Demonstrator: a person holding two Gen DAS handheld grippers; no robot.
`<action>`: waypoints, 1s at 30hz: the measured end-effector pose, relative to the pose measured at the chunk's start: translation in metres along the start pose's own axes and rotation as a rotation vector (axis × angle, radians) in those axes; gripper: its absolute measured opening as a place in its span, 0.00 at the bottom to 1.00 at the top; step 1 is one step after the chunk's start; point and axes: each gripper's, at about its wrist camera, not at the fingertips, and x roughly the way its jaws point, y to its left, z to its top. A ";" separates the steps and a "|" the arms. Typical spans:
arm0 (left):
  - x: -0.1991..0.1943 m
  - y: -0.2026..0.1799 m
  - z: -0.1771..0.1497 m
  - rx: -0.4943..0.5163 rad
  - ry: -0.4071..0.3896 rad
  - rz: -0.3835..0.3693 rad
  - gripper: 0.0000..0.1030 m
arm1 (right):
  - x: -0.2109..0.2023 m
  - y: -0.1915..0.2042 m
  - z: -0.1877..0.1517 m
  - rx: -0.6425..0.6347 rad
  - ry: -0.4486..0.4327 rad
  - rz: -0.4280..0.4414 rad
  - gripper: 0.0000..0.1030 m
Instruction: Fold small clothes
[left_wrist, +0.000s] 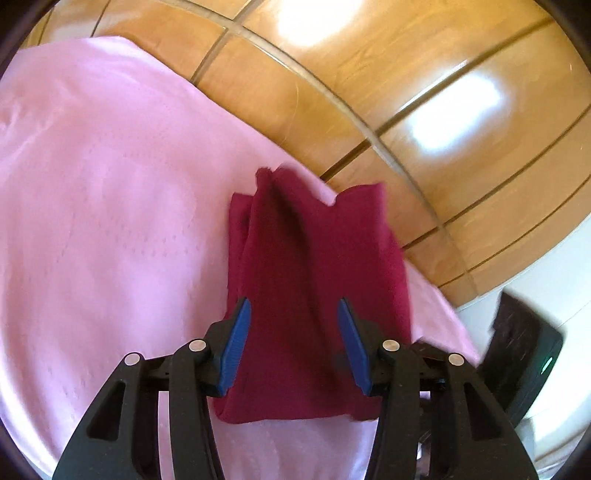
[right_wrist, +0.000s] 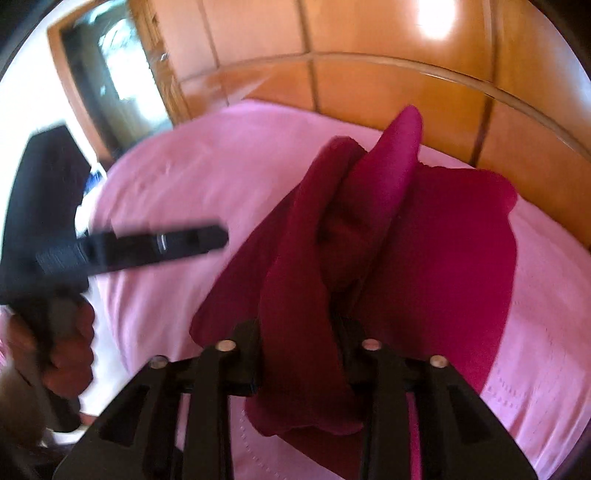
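The dark red garment (left_wrist: 314, 280) lies bunched on the pink cloth (left_wrist: 110, 206) that covers the bench (left_wrist: 424, 122). The left hand-held gripper (left_wrist: 293, 339) hangs over it, jaws half apart, pinching nothing. The right hand-held gripper (right_wrist: 299, 354) has a raised fold between its jaws; whether they press it, I cannot tell.

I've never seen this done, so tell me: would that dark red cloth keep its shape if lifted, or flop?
Probably flop: the dark red cloth already bunches into soft ridges and folds on the pink sheet. It looks thin, so likely light for its size. Its matte knit surface suggests it would drag across the sheet rather than slide.
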 end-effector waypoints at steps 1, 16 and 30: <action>-0.001 0.000 0.002 -0.016 0.000 -0.018 0.47 | -0.004 0.003 -0.005 -0.003 -0.012 0.042 0.49; 0.028 -0.034 0.025 0.010 0.105 -0.067 0.66 | -0.081 -0.049 -0.068 0.146 -0.105 0.116 0.57; 0.055 -0.036 -0.003 0.215 0.082 0.289 0.15 | -0.032 -0.014 -0.065 0.060 -0.024 0.185 0.57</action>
